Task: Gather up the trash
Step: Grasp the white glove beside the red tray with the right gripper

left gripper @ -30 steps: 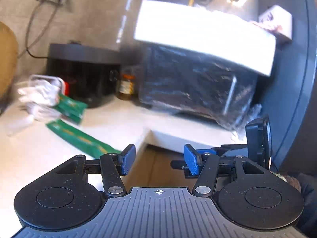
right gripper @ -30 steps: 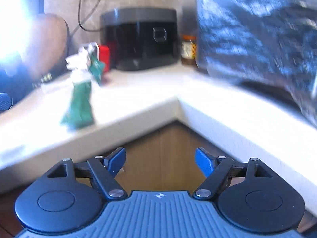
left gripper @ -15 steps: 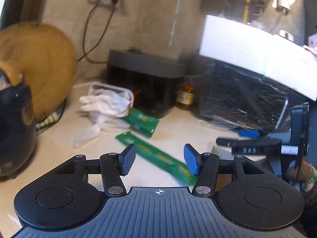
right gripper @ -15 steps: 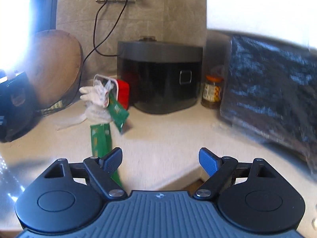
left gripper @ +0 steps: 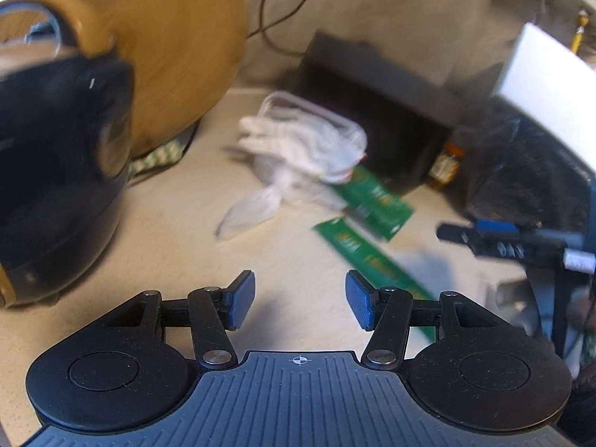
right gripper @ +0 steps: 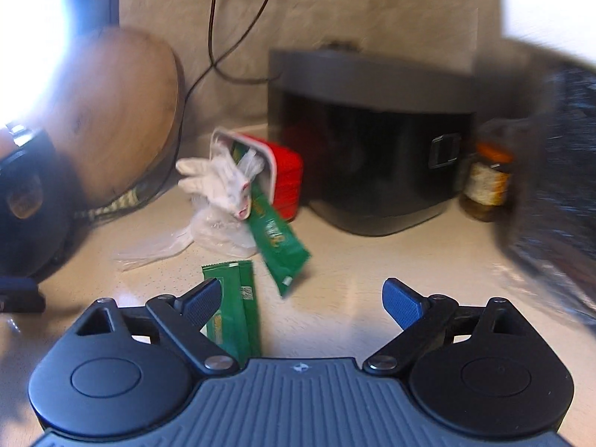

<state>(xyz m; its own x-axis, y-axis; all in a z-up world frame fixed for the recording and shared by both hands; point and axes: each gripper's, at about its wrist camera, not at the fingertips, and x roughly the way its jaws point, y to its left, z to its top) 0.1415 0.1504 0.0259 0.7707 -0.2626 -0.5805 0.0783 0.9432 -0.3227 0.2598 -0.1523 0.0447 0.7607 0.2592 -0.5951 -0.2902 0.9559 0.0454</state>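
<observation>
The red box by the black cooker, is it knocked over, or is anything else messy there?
Yes. The red box lies tipped on its side on the counter, its open mouth facing out. A white glove, clear plastic bag and green wrapper spill from it. A second green wrapper lies loose, nearer the grippers.

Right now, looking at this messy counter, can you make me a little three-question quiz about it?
1. True or false: the right tongs are squeezing a green wrapper.
2. How many green wrappers can you see near the white crumpled glove? A) one B) two C) four
3. Fill in: the tipped-over red container lies next to the black ____.

Key: 1 false, both tongs are empty and the right ones are opening; 2 B, the other green wrapper leans out from the pile; 3 cooker.
</observation>
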